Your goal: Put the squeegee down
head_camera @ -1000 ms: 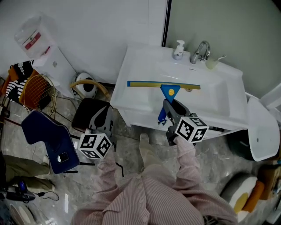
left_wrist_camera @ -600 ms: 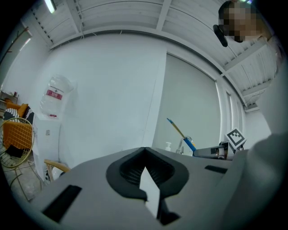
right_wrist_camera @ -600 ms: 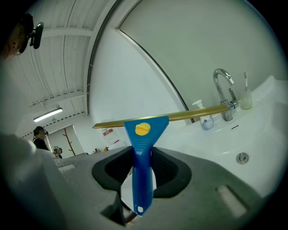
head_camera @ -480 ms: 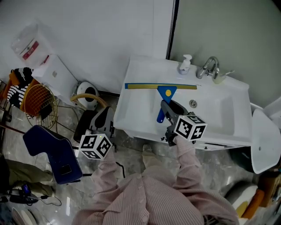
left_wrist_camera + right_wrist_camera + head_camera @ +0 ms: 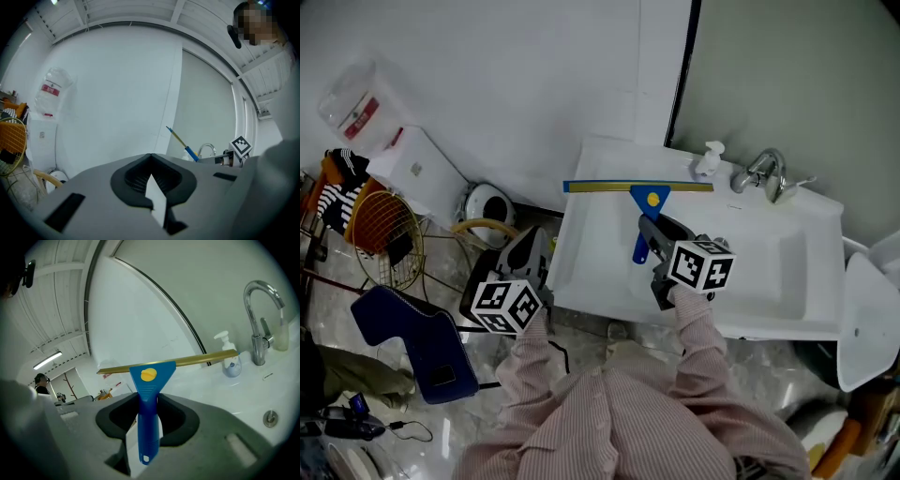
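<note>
The squeegee [image 5: 647, 199] has a blue handle and a long brass-coloured blade. My right gripper [image 5: 651, 234] is shut on its handle and holds it above the left part of the white sink [image 5: 769, 281], the blade level and crosswise. In the right gripper view the handle [image 5: 149, 399] stands upright between the jaws, blade on top. My left gripper [image 5: 532, 247] hovers beside the sink's left edge, over the floor. Its jaws [image 5: 151, 180] look shut with nothing in them. The left gripper view also catches the squeegee [image 5: 180, 143] off to the right.
A faucet [image 5: 761, 171] and a soap bottle [image 5: 707, 159] stand at the back of the sink. On the left are a water dispenser [image 5: 403, 159], an orange wire basket [image 5: 380, 230] and a dark blue seat [image 5: 417, 342]. A white lid [image 5: 867, 319] lies right of the sink.
Both grippers have moved toward the wall. The squeegee, still gripped, now hangs over the sink's left part rather than its middle. The left gripper has come up beside the sink's edge.
</note>
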Demonstrator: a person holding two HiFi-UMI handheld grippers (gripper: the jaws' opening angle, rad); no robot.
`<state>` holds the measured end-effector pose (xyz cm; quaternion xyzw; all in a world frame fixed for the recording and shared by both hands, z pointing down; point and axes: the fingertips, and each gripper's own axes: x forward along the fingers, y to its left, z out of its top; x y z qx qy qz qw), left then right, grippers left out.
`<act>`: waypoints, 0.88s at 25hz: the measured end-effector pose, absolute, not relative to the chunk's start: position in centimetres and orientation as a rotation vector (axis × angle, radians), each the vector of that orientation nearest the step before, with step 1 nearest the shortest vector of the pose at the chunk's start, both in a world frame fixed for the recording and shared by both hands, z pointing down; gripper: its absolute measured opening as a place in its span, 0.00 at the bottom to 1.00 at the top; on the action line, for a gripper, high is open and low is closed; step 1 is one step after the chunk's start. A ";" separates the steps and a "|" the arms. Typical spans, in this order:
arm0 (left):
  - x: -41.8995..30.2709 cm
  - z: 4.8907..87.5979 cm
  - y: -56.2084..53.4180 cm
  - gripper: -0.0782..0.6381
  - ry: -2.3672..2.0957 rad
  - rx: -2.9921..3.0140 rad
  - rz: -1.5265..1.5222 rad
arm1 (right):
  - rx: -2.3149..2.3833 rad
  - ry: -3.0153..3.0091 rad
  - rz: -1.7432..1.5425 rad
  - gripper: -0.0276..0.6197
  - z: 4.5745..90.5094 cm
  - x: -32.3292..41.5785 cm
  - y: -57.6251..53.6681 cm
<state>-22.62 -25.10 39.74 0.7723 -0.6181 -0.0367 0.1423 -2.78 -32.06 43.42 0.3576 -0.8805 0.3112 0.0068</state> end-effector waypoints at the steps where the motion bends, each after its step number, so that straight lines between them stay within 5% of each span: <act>1: -22.7 39.9 -25.7 0.11 -1.776 2.224 -0.102 | 1.111 -2.747 0.980 0.24 43.6 -3.1 -32.7; 22: -23.3 46.7 -33.8 0.11 -1.620 2.118 -0.012 | 0.986 -2.557 1.104 0.24 50.4 -8.0 -39.8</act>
